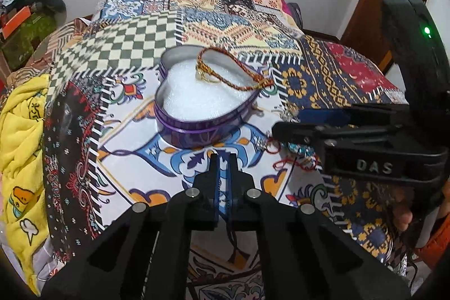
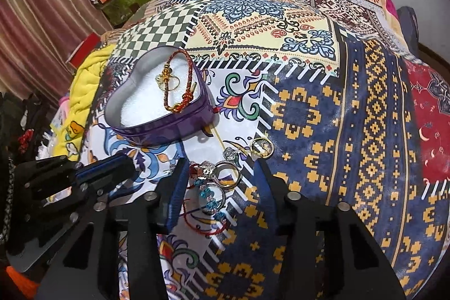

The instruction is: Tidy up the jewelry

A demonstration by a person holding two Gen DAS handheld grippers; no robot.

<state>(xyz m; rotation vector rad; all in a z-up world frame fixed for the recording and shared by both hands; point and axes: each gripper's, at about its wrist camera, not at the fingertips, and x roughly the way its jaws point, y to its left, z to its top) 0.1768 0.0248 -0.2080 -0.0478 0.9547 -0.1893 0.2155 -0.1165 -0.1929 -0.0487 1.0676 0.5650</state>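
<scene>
**patchy_q:** Patchwork bedspread (image 2: 351,108) covers pretty much everything, loud tile and checker prints, with a yellow cartoon blanket (image 1: 19,137) bunched along the far left edge and a plain white wall behind. Anyone see where the jewelry sits?

**tinbox_fan:** Going left to right: the left gripper (image 1: 223,159) is low and near, fingers almost pressed together with only a thin slit between them, and nothing in them as far as I can tell. Just beyond its tips sits the heart-shaped purple tin (image 2: 168,128), open, with white foam padding inside. A red and gold braided bracelet (image 2: 180,83) lies in it, partly draped over the rim on the right side, and a small gold ring (image 2: 166,80) rests on the foam inside the bracelet's loop.

**patchy_q:** And the loose stuff?

**tinbox_fan:** Right of the tin, on the bedspread, is a little cluster: a silver ring (image 2: 226,177), a blue-stone ring (image 2: 212,197) nearer the camera, a thin red string (image 2: 205,227) curling under those, a sparkly silver piece (image 2: 230,153) and a gold ring (image 2: 262,147) a bit farther out. The right gripper (image 2: 222,182) is spread wide, fingers on either side of that cluster, not holding anything.
</scene>
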